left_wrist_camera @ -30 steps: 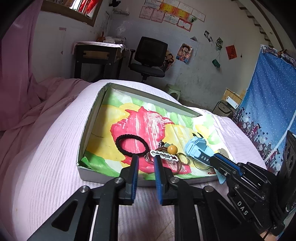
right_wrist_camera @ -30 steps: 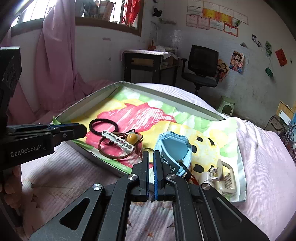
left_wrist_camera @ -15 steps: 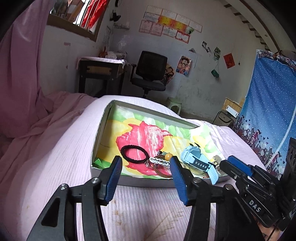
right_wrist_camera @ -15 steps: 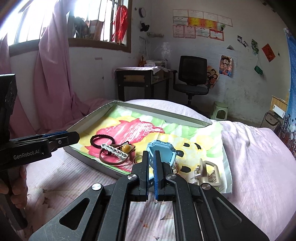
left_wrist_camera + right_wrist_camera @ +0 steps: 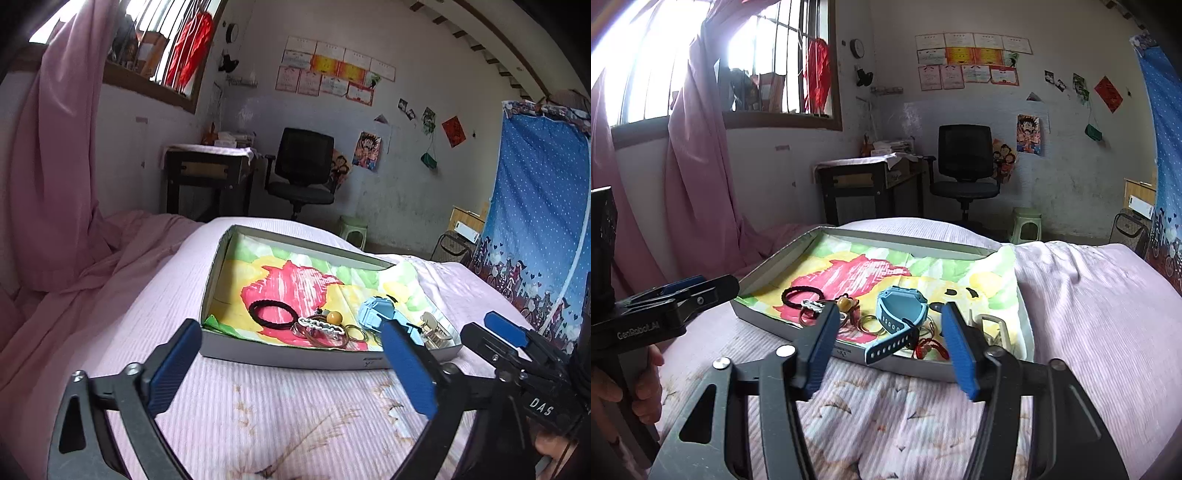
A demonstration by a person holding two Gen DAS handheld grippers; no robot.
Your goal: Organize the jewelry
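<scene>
- My left gripper (image 5: 291,354) is standing wide apart, its jaws just opening, holding nothing.
- My right gripper (image 5: 888,345) is opening about halfway, also empty.
- The jewelry (image 5: 846,306) is lying in the tray (image 5: 905,363), center frame, beyond both.

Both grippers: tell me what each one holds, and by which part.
Nothing is held. The left gripper and right gripper have just been opening; the jaws of both stand apart with nothing between them, short of the jewelry tray.
</scene>
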